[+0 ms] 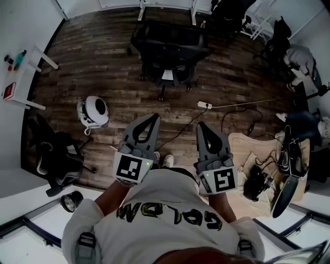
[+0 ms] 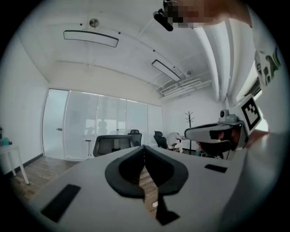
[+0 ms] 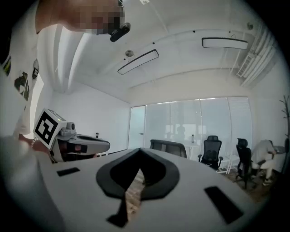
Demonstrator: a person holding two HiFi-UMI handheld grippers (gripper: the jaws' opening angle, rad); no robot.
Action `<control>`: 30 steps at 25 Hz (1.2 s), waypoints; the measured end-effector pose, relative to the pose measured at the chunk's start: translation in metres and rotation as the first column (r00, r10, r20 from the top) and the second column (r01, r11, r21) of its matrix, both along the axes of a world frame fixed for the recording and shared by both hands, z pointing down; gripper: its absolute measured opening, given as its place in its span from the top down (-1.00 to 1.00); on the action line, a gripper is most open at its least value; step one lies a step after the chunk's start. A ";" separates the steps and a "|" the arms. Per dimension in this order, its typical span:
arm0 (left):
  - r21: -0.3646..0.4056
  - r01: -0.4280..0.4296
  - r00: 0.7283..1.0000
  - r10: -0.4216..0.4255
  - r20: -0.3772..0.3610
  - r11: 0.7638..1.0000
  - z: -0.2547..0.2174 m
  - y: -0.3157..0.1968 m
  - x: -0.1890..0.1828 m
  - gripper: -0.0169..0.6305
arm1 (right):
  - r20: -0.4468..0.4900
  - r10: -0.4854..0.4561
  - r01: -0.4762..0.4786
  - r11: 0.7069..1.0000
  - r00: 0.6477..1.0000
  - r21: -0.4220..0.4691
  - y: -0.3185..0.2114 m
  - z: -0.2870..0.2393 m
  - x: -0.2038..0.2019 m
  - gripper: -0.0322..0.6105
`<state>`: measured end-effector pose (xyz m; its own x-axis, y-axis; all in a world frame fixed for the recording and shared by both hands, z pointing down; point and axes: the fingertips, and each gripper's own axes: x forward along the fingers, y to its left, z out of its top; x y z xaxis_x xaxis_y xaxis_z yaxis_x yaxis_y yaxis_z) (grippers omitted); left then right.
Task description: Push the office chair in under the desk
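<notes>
two grey plastic claws, left [image 1: 152, 118] & right [image 1: 202, 126], sit side by side in front of the person's white shirt [image 1: 165, 216]. both are closed tight w/ nothing btwn the jaws. black mesh office chair [image 1: 170, 54] stands on the dark wood plank floor [image 1: 98, 72], well ahead of both claws, near the white-legged counter [image 1: 194, 11] by the far wall.

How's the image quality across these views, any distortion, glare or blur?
Head view: fisheye curves the room edges, and the office chair is dark, low in detail. Left gripper view: black circular vignette, ceiling light without glare. Right gripper view: same vignette, glass wall hazy.
</notes>
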<state>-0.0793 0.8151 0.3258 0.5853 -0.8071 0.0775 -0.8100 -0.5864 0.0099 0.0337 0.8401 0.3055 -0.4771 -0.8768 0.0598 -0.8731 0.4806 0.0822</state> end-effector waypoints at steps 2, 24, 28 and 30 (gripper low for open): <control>0.003 -0.001 1.000 0.001 -0.002 1.000 -0.001 0.000 0.006 0.91 | 0.001 0.000 0.000 1.000 1.000 0.002 0.001 0.000 0.005 0.87; 0.000 0.036 0.999 -0.036 0.020 0.999 0.016 0.001 0.055 0.91 | 0.010 -0.031 0.031 1.000 0.999 -0.004 0.006 0.014 0.053 0.87; 0.006 0.050 0.998 -0.050 0.026 0.999 0.021 -0.016 0.051 0.91 | 0.001 -0.030 0.030 1.000 1.000 -0.009 -0.008 0.019 0.055 0.87; 0.004 0.050 0.998 -0.050 0.028 0.999 0.021 -0.026 0.049 0.91 | -0.001 -0.030 0.030 0.999 1.000 -0.017 -0.018 0.021 0.053 0.87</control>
